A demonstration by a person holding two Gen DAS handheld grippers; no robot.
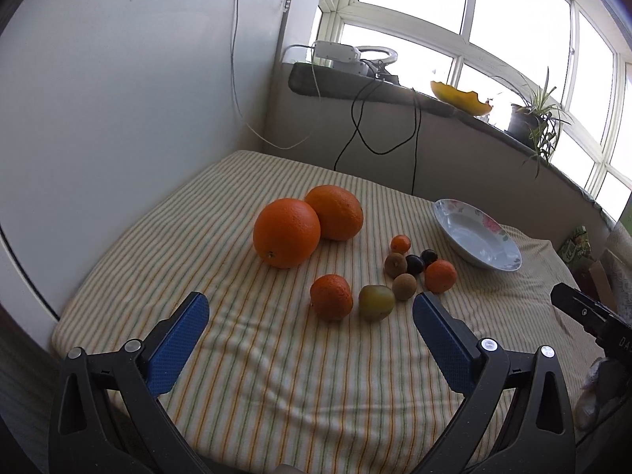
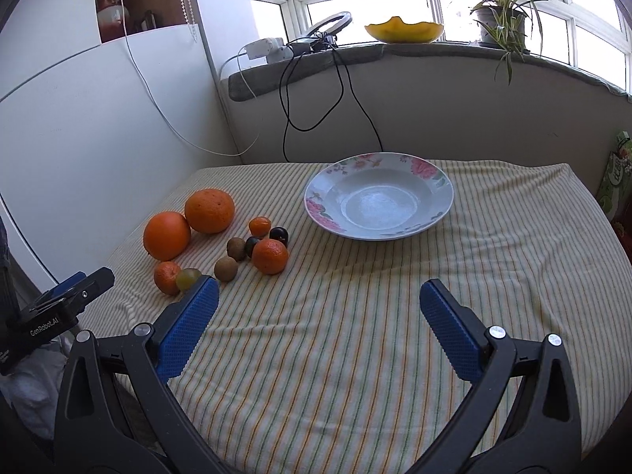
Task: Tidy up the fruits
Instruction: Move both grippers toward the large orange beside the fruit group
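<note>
Table under striped cloth (image 2: 355, 335). On cloth: plate (image 2: 442, 189), empty; two oranges (image 1: 286, 233), touching; loose cluster of small fruits (image 1: 403, 272) beside them.

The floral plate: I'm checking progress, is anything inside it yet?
No. The floral plate shows only its bare white basin; every fruit lies outside on the striped cloth. What is beneath the plate is covered.

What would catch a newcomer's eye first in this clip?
Two big bright oranges sit touching at the left of the striped yellow-green tablecloth, with smaller mixed fruits clustered beside them. To their right, nearer the window, an empty white floral-rimmed plate waits. Both grippers' blue-padded fingers are spread open.
</note>
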